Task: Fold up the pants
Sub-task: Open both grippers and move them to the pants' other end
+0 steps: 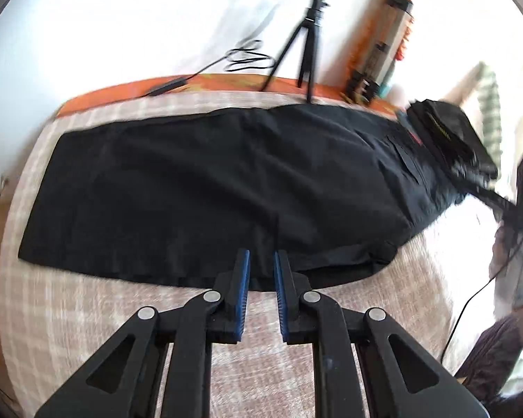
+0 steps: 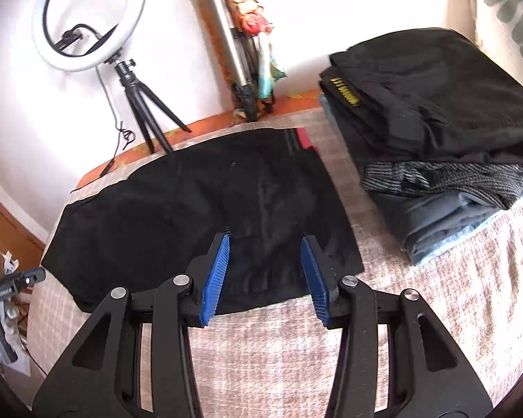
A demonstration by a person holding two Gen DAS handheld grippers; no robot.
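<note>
A bed (image 1: pixel 104 331) with a pale plaid cover stands against a white wall. The left hand-held gripper (image 1: pixel 262 268) hovers over the near edge of the black pants (image 1: pixel 209 181), its jaws narrowed to a slim gap with nothing between them. The right hand-held gripper (image 2: pixel 265 261) stands moderately wide and empty above the pants' waist end. At its 2 o'clock lies a stack of folded clothes (image 2: pixel 436 115); at 11 o'clock a ring light (image 2: pixel 87 17) on a tripod (image 2: pixel 139 104).

white wall (image 2: pixel 177 52) | ring light (image 2: pixel 87 21) on tripod (image 2: pixel 139 104) | wooden floor (image 2: pixel 10 223)
</note>
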